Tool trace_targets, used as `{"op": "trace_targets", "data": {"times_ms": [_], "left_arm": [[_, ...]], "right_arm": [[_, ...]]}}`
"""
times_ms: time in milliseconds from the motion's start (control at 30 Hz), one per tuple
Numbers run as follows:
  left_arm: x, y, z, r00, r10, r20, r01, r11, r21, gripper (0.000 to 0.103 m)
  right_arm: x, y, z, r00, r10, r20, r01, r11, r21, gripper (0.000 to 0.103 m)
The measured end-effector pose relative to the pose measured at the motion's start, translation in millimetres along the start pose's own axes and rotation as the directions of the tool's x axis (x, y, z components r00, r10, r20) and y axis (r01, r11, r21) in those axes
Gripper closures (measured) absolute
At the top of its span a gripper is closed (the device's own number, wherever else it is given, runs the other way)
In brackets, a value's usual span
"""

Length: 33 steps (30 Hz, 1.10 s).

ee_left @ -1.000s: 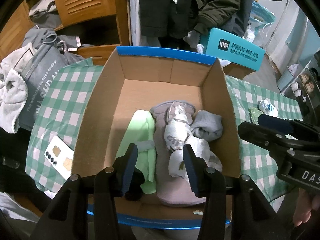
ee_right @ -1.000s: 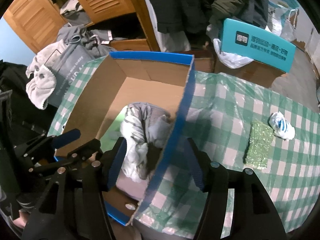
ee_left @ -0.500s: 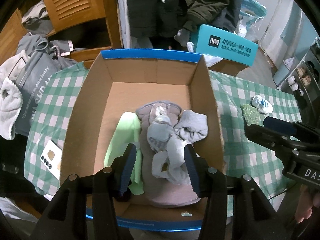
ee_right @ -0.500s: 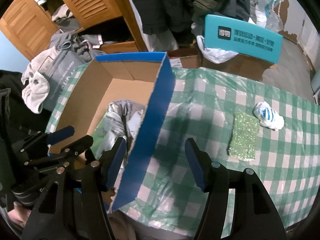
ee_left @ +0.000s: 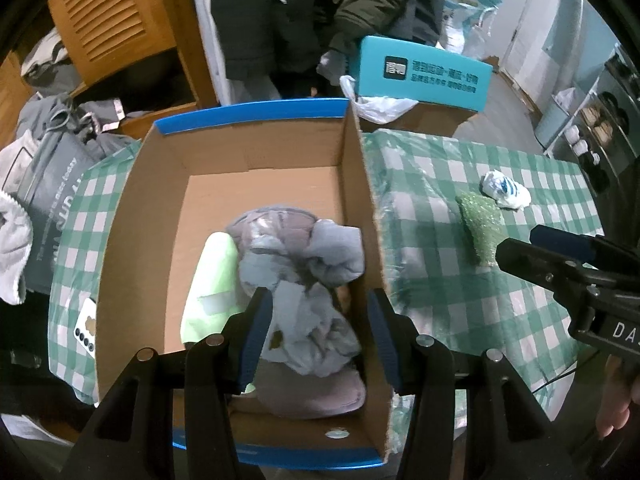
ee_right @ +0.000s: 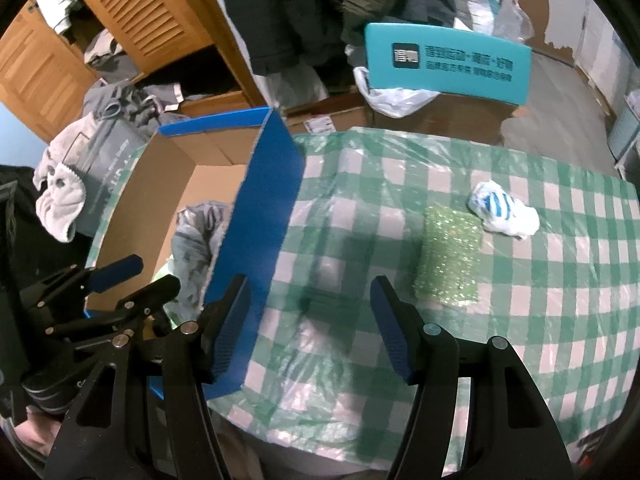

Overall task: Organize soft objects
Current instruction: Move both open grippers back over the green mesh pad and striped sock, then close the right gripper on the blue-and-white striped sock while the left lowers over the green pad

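A cardboard box (ee_left: pixel 148 216) with a blue rim stands on the green checked tablecloth (ee_right: pixel 400 184). In it lie crumpled grey cloths (ee_left: pixel 304 264), a light green cloth (ee_left: pixel 212 280) and a mauve piece (ee_left: pixel 316 392). My left gripper (ee_left: pixel 318 328) hangs open above that pile and grips nothing. To the right of the box, my right gripper (ee_right: pixel 310 300) is open over bare tablecloth beside the box's blue wall (ee_right: pixel 264 220). A glittery green cloth (ee_right: pixel 450 256) and a white sock with blue stripes (ee_right: pixel 502 210) lie on the table further right.
A phone (ee_left: pixel 86 332) lies on the table left of the box. A grey bag (ee_left: pixel 48 184) and a towel (ee_right: pixel 60 196) sit further left. Behind the table are a teal box (ee_right: pixel 448 64), a plastic bag (ee_right: pixel 396 98), wooden cabinets and hanging dark jackets.
Both grippers have moved to the right. The box has slid leftward in both views, and the right gripper now hangs over tablecloth instead of over the box's edge. The jaws look unchanged.
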<state>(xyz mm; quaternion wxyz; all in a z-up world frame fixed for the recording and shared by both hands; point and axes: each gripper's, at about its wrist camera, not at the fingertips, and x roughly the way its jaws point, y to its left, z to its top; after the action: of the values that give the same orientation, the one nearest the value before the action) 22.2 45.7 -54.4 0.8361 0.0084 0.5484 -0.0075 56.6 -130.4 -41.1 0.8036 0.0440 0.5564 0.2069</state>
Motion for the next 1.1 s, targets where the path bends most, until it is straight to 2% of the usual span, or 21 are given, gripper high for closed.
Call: {"op": "trace_targets", "data": {"times_ms": [333, 467, 933, 1100], "left_arm": [[5, -35, 2, 1.000, 0.001, -0.018, 0.001, 0.998, 0.066, 0.052], [7, -50, 3, 1.000, -0.002, -0.016, 0.003, 0.996, 0.091, 0.041], [20, -97, 9, 0.999, -0.007, -0.053, 0.015, 0.986, 0.163, 0.041], [28, -107, 15, 0.997, -0.020, -0.077, 0.032, 0.988, 0.153, 0.040]], "right_arm": [[-11, -35, -8, 1.000, -0.017, 0.013, 0.016, 0.998, 0.057, 0.040], [-16, -48, -12, 0.999, -0.030, 0.018, 0.029, 0.997, 0.073, 0.040], [-24, -103, -24, 0.996, -0.093, 0.018, 0.089, 0.985, 0.151, 0.039], [-20, -121, -24, 0.993, -0.117, 0.004, 0.115, 0.980, 0.161, 0.039]]}}
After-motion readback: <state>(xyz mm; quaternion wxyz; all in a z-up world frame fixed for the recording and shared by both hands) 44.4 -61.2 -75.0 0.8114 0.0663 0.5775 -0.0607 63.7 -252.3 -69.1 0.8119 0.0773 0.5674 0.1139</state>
